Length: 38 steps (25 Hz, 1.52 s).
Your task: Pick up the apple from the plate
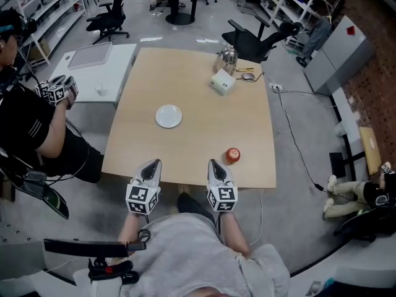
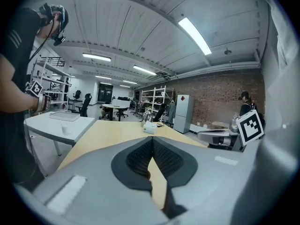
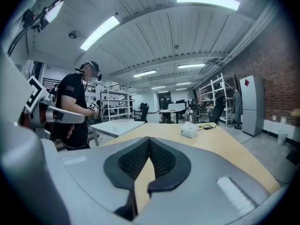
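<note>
A red apple (image 1: 232,155) lies on the wooden table (image 1: 198,104), near its front right, apart from the white plate (image 1: 169,116) at the table's middle. The plate holds nothing. My left gripper (image 1: 153,163) hovers at the front edge with its jaws shut and empty, tips meeting (image 2: 151,139). My right gripper (image 1: 213,163) sits beside it, just left of and nearer than the apple, shut with nothing between its pads (image 3: 149,138). Neither gripper view shows the apple or the plate.
A metal kettle (image 1: 228,57), a white box (image 1: 223,81) and a cable lie at the table's far side. A white side table (image 1: 102,67) stands at the left, with a person in black (image 1: 28,125) beside it. Office chairs (image 1: 253,39) stand beyond.
</note>
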### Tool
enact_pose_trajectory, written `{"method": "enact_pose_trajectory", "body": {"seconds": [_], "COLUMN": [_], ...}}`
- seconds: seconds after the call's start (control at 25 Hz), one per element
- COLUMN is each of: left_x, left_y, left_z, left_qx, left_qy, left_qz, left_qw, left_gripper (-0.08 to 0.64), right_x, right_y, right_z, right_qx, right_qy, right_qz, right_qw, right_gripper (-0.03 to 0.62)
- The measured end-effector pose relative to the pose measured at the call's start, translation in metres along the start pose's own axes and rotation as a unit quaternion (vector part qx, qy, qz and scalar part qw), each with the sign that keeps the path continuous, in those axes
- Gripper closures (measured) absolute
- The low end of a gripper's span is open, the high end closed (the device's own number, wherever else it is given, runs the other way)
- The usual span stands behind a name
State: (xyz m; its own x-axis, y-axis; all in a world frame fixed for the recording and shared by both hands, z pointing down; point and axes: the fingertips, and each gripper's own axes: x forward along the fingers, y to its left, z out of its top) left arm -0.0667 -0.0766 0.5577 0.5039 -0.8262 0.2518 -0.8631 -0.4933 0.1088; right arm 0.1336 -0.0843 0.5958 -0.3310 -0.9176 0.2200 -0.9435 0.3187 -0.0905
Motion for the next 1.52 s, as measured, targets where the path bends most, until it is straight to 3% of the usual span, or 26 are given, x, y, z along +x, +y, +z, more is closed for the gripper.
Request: {"method": "enact_pose_trajectory", "body": {"seconds": [0.44, 1.52], "left_x": [-0.021, -0.025], "left_y": [-0.013, -0.010], "left_z": [0.004, 0.000], "left_qx": [0.012, 0.007], "left_qy": [-0.005, -0.005], "left_qz": [0.001, 0.008], "left_qw": [0.9999, 0.9999], "left_gripper": [0.540, 0.540], "right_x": [-0.025, -0.027], "right_y": [0.007, 0.012], "right_z": [0.004, -0.004], "right_qx": [-0.001, -0.003], "right_qy": [-0.006, 0.000], "right_qz": [-0.003, 0.004], "right_qw": [1.000, 1.000], "right_gripper": [0.586, 0.586]}}
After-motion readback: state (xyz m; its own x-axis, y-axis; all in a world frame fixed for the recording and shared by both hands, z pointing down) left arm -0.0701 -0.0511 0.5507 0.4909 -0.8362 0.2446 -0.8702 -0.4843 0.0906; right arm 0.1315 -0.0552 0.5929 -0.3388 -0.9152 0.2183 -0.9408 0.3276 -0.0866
